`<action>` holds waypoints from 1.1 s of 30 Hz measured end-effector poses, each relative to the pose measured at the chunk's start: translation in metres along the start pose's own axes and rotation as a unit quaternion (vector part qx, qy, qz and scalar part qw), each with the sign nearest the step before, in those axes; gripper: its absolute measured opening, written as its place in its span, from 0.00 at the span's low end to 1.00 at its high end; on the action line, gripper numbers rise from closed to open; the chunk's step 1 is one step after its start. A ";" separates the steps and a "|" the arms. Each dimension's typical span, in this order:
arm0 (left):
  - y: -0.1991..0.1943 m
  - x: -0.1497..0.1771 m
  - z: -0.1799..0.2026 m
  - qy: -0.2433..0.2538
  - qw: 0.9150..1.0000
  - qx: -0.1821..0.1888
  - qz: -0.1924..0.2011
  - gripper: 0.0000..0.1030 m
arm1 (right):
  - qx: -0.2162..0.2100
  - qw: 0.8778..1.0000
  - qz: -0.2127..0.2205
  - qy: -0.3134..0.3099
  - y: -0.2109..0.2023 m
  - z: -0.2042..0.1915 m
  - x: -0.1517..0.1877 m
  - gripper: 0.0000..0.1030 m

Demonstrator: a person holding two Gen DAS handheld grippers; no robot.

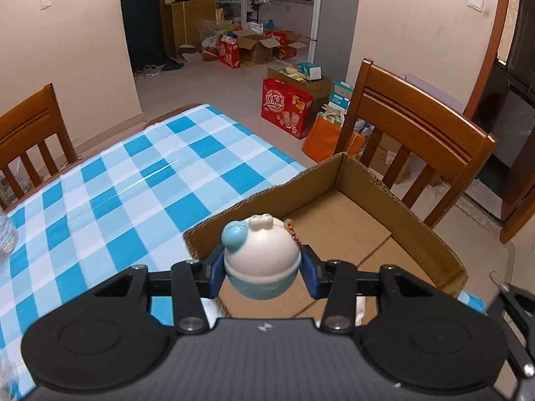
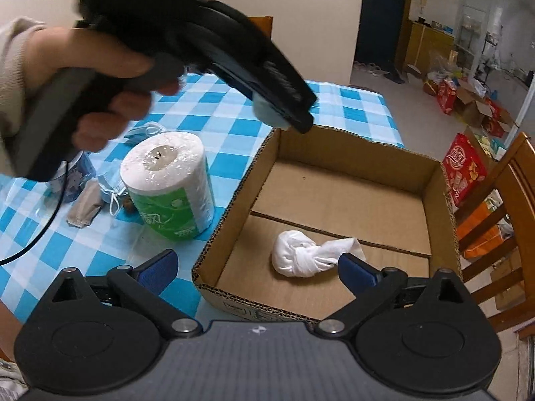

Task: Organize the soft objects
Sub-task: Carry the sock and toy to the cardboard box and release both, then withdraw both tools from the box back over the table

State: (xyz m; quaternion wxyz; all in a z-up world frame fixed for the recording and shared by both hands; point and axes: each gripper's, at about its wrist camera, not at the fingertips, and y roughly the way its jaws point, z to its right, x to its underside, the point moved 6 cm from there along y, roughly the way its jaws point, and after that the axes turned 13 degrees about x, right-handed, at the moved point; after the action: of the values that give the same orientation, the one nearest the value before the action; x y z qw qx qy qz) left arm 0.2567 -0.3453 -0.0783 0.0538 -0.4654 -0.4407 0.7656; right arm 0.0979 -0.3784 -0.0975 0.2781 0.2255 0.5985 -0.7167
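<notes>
Left tongs (image 1: 261, 269) clamp our squishy toy (image 1: 260, 257) over box (image 2: 434, 180); right tongs (image 2: 257, 267) released, white bundle (image 2: 301, 254) boxed; roll (image 2: 170, 187) remains.

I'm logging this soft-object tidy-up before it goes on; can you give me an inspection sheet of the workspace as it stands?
Surface: table under a blue-and-white checked cloth.
Job's things: cardboard box open at the table's edge; knotted white cloth lying inside it; white-and-blue squishy toy held above the box; wrapped tissue roll, face mask and beige pouch on the cloth beside the box.
Clutter: clear plastic bottle at the table's edge.
Grippers: left gripper shut on the toy; right gripper open, nothing between its fingers.
Cables: black cable trailing below the hand.
Surroundings: wooden chairs, boxes and bags on the floor.
</notes>
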 end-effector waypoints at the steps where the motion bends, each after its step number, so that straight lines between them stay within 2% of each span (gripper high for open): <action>1: 0.003 -0.003 0.000 0.000 1.000 -0.002 0.002 0.49 | 0.003 1.000 0.000 0.001 0.000 0.001 0.001 1.00; 3: 0.006 -0.007 0.001 0.003 1.000 -0.007 0.008 0.81 | 0.004 1.000 0.002 0.007 -0.002 0.003 0.001 1.00; 5: 0.003 -0.009 0.001 0.002 1.000 -0.016 0.025 0.91 | 0.003 1.000 0.003 0.012 -0.003 0.004 0.002 1.00; 12: -0.017 -0.002 0.002 -0.003 0.999 -0.018 0.034 0.94 | 0.008 1.000 0.009 0.011 -0.005 0.002 -0.001 1.00; 21: -0.062 0.023 0.008 -0.009 0.997 -0.044 0.067 0.96 | 0.000 1.000 0.006 0.004 -0.006 -0.009 -0.003 1.00; 30: -0.103 0.064 0.009 -0.024 0.995 -0.057 0.078 0.97 | -0.007 1.000 0.007 -0.005 -0.012 -0.028 -0.002 1.00; 33: -0.116 0.082 0.002 -0.031 0.994 -0.073 0.076 0.97 | -0.010 1.000 0.007 -0.006 -0.014 -0.035 -0.002 1.00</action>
State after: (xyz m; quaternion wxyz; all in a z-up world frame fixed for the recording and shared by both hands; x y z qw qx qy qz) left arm 0.1709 -0.2359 -0.0480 -0.0521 -0.4761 -0.4600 0.7477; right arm 0.0902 -0.3421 -0.0924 0.2885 0.2228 0.6027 -0.7098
